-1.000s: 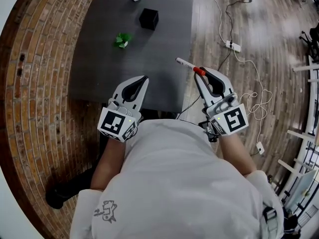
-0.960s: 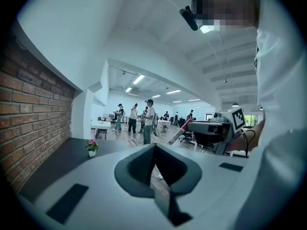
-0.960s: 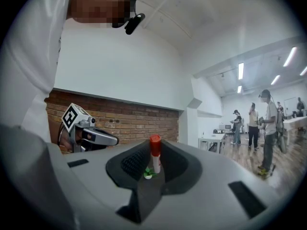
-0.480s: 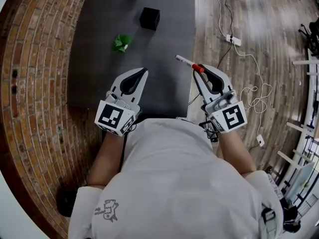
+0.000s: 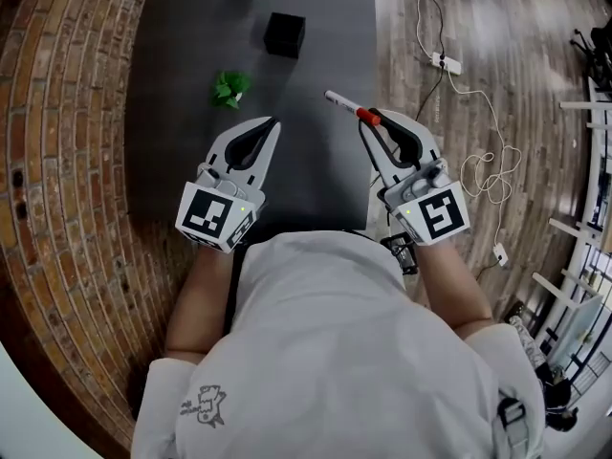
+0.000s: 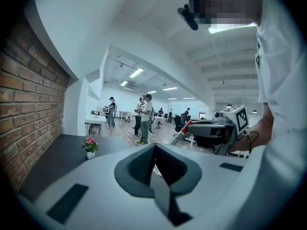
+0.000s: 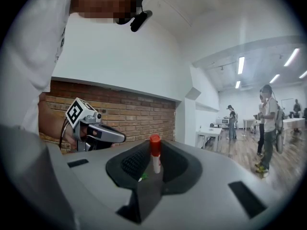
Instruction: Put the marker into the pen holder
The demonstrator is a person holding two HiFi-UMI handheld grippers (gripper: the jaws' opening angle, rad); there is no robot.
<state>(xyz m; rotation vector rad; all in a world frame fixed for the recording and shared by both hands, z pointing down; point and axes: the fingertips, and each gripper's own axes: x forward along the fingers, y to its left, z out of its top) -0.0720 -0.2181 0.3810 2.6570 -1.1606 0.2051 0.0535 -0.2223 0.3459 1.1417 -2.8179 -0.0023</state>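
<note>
We have the marker (image 5: 342, 105) clamped in the jaws of the right gripper (image 5: 368, 122), over the near right part of the surface (image 5: 316, 180) and well apart from the holder (image 5: 285, 34), which sits farther back and to the left. The left gripper (image 5: 273, 124) hovers alongside with its jaws pressed together on nothing. The grip is near the red cap, so most of the white barrel sticks out past the jaws. Its long axis runs across the jaws, and from the head view the free white end points away and to the left, roughly toward the holder's side. To do this carry well, we would keep the clamp firm, bring the free end over the holder's opening, then tip the marker upright before lowering, since 1 off-centre grip lets it pivot.
</note>
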